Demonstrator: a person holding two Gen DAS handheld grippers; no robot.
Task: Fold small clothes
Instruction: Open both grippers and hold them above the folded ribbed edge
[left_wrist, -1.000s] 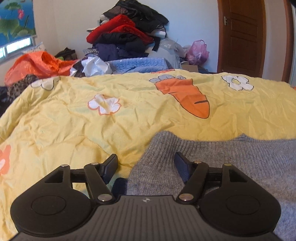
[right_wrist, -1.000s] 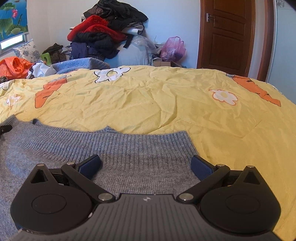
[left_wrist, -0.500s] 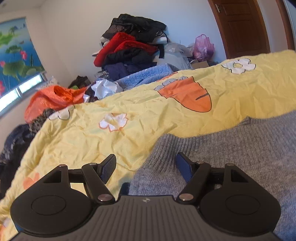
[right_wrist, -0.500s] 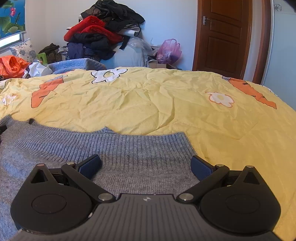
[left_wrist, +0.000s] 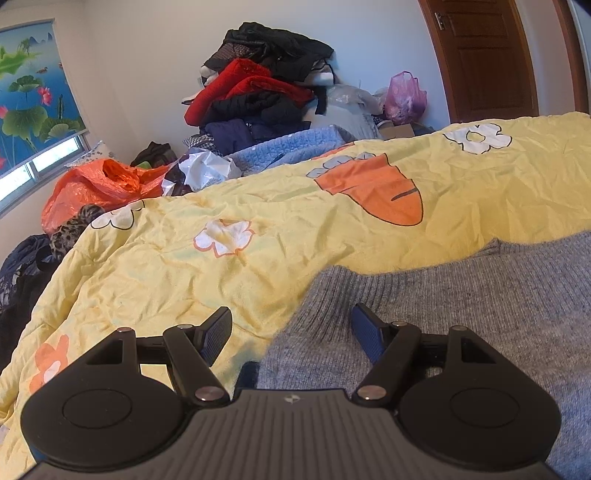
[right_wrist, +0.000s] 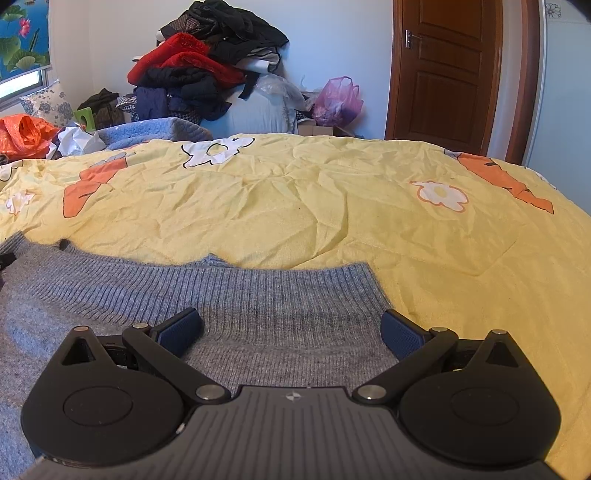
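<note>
A grey knitted sweater lies flat on the yellow bedspread. In the left wrist view my left gripper is open, straddling the sweater's left ribbed corner, with one finger over the yellow cover and the other over the knit. In the right wrist view the sweater fills the lower left, and my right gripper is open over its right ribbed corner. Neither gripper holds anything.
The bedspread has carrot and flower prints. Beyond the bed stands a tall pile of clothes, a pink plastic bag, an orange bag and a brown door.
The left gripper's view has tilted and swung left, so the bed edge now slopes. The right gripper has barely moved. Both grippers stay open over the sweater corners.
</note>
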